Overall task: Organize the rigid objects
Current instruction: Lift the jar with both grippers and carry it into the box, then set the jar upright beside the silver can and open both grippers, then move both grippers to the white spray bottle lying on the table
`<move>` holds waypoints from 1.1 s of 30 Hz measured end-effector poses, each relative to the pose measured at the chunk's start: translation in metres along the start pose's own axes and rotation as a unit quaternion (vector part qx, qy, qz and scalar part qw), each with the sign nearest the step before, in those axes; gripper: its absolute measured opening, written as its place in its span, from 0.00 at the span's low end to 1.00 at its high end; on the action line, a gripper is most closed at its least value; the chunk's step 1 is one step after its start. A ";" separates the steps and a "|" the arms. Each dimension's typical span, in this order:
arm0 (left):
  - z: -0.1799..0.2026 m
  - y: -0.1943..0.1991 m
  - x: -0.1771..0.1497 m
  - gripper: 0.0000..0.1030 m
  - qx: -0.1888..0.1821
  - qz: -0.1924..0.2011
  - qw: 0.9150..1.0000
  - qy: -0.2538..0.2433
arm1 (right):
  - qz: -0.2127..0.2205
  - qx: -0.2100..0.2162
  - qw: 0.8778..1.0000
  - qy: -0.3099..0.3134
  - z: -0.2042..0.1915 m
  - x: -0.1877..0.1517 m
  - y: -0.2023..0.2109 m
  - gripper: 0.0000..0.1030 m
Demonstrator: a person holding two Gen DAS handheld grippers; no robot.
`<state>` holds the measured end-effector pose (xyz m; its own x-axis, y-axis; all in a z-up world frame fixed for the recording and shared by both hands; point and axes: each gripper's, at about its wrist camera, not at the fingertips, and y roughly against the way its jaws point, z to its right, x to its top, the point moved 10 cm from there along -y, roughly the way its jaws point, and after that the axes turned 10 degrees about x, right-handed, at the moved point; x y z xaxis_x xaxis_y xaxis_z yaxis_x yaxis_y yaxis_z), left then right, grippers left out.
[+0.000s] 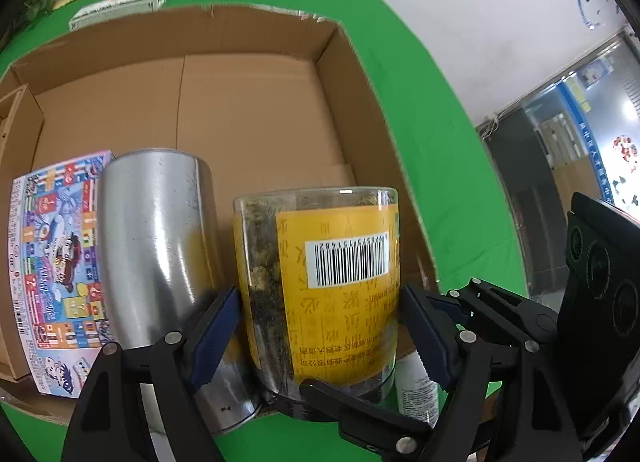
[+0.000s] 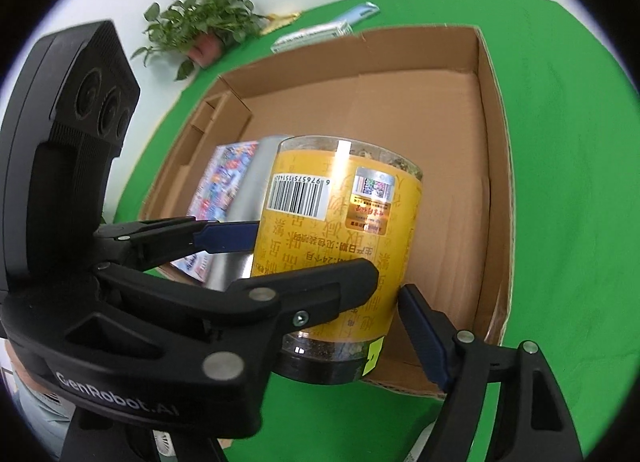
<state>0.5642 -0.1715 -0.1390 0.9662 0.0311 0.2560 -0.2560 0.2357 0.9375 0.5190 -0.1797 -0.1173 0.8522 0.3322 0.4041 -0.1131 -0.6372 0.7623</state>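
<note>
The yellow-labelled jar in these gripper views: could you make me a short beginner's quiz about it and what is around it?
1. True or false: the jar has a blue label.
2. What stands right beside the jar? A: silver metal cup; B: red ball; C: banana.
3. What material is the open box behind it made of?
Key: 1 false (yellow); 2 A; 3 cardboard.

White bottle mostly hidden behind jar; its label unreadable.

"GenRobot.AI" on gripper; jar barcode, perhaps "6976575151482".
</note>
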 end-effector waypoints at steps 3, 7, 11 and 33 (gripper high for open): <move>-0.003 0.006 0.014 0.72 0.011 0.031 0.999 0.008 | -0.016 -0.006 1.000 -0.008 0.008 -0.006 -0.009 0.73; -0.010 0.014 0.028 0.73 0.012 0.043 0.999 0.019 | -0.020 -0.007 1.000 -0.019 0.011 -0.005 -0.021 0.72; -0.023 0.018 0.026 0.73 0.010 0.053 0.998 0.027 | -0.016 -0.008 1.000 -0.020 0.011 -0.005 -0.022 0.73; -0.095 0.160 -0.151 1.00 0.116 0.333 0.936 -0.008 | 0.223 -0.165 0.958 0.078 -0.033 -0.085 0.068 0.79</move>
<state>0.3800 -0.0460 -0.0503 0.5904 0.0817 0.8030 -0.8024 -0.0479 0.5948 0.4215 -0.2281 -0.0834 0.5973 0.1943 0.7781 -0.6257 -0.4941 0.6037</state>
